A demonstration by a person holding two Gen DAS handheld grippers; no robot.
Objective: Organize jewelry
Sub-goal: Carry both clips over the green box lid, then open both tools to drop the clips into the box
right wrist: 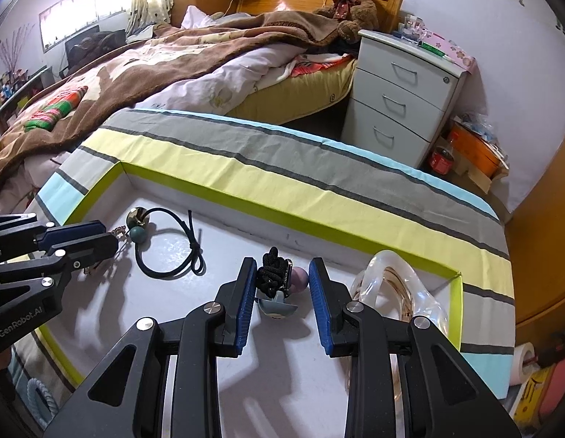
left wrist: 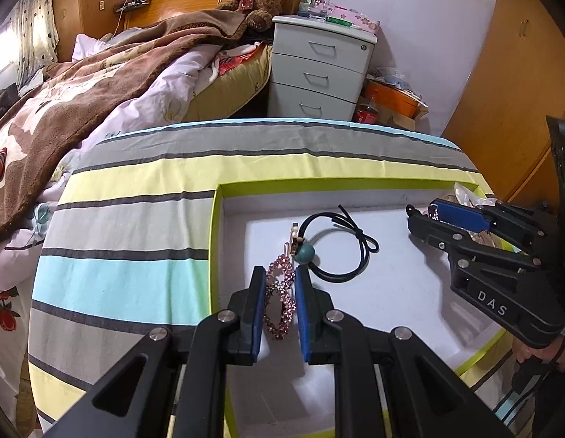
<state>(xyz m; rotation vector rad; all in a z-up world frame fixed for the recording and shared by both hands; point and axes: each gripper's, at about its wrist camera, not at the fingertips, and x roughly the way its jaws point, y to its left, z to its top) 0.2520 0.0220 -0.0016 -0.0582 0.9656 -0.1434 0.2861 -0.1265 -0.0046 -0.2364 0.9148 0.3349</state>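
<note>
A shallow white tray (left wrist: 373, 292) with lime-green walls is sitting on striped cloth (left wrist: 136, 219). Inside, the left gripper (left wrist: 280, 281) is standing parted around a pink rhinestone loop (left wrist: 279, 299), possibly touching it. The right gripper (right wrist: 281, 273) is gaping around a knotted black-corded bead tie (right wrist: 273, 277), beside glossy clear bangles (right wrist: 395, 284).

- The right gripper (right wrist: 281, 290) is standing with its jaws apart over the white floor of the green-rimmed tray (right wrist: 216, 197), near the middle of the tray.
- A black knotted hair tie with a lilac bead (right wrist: 279, 277) is lying between the blue pads (right wrist: 321, 306), touching neither.
- A clear bangle (right wrist: 399, 284) is sitting at the tray's right edge.
- A black cord loop with a teal bead (right wrist: 165, 241) is lying toward the left edge, where the left gripper (right wrist: 111, 239) is reaching in.
</note>
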